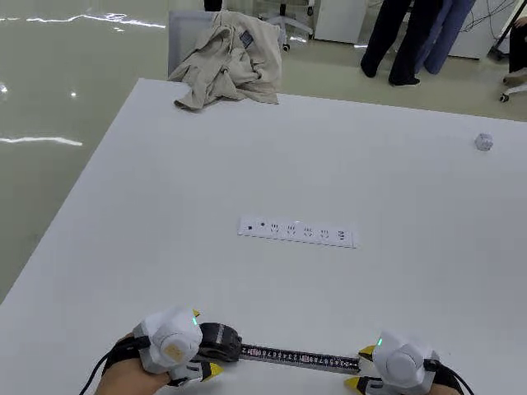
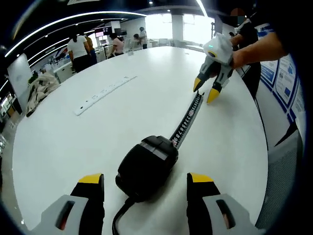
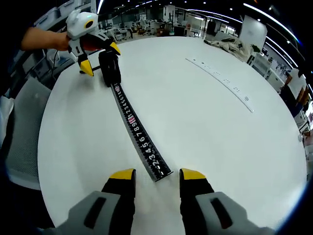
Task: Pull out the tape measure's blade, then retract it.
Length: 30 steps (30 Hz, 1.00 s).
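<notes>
Where the head view looks down on the near edge of the white bench, the black tape measure lies between the jaws of the left tongs. Its blade is drawn out flat across the surface to the right tongs. Farther off, a white power strip lies mid-bench, a beige jacket is heaped at the far edge, and a small crumpled ball sits far to the right.

In the left gripper view, the left tongs are spread wide. The tape measure sits between the two yellow-tipped jaws with bench showing on either side of it. The blade runs away from the case to the right tongs, whose tips part over its far end. The power strip lies off to the left.

In the right gripper view, the right tongs are open too. The end of the blade lies just ahead of the gap between the jaws and seems to touch neither, though the fisheye makes that hard to judge. The numbered strip leads back to the tape measure, straddled by the left tongs.
</notes>
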Available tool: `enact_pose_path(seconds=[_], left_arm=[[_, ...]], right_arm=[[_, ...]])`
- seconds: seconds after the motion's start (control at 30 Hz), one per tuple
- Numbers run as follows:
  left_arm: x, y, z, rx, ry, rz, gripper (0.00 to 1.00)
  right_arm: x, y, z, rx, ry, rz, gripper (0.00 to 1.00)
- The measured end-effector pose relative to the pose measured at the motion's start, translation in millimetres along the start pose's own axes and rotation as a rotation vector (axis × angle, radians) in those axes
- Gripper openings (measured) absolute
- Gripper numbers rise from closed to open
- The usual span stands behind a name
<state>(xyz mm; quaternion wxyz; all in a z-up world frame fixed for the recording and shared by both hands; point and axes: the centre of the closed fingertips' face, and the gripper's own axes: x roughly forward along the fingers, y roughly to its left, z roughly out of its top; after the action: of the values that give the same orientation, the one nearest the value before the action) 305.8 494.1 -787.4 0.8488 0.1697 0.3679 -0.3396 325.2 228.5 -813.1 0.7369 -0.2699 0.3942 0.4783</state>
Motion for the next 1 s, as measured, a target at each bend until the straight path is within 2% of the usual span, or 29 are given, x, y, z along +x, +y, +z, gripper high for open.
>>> enact_pose_path(seconds=[0.03, 0.33, 0.47, 0.53, 0.8, 1.0], left_arm=[[-1.2, 0.4, -0.6, -0.031, -0.007, 0.013, 0.68], [-11.3, -4.7, -7.5, -0.152, -0.033, 0.066, 0.77], [-17.2, 0.6, -12.0, -0.210, -0.041, 0.111, 0.82], [-22.5, 1.3, -10.8, -0.249, -0.056, 0.122, 0.83], [-33.4, -0.1, -16.1, -0.318, -0.073, 0.162, 0.89], [-41.1, -7.3, -15.7, -0.350, -0.090, 0.174, 0.93]], right_arm=[[-1.5, -0.4, 1.0, 0.010, -0.006, -0.006, 0.37], [-10.5, 4.1, 3.0, 0.083, -0.040, -0.029, 0.42], [-15.8, 7.9, 3.3, 0.111, -0.055, -0.038, 0.44], [-18.5, 8.9, 4.1, 0.126, -0.065, -0.045, 0.44], [-27.4, 13.7, 10.5, 0.180, -0.109, -0.069, 0.49], [-34.1, 18.2, 14.4, 0.229, -0.145, -0.086, 0.52]])
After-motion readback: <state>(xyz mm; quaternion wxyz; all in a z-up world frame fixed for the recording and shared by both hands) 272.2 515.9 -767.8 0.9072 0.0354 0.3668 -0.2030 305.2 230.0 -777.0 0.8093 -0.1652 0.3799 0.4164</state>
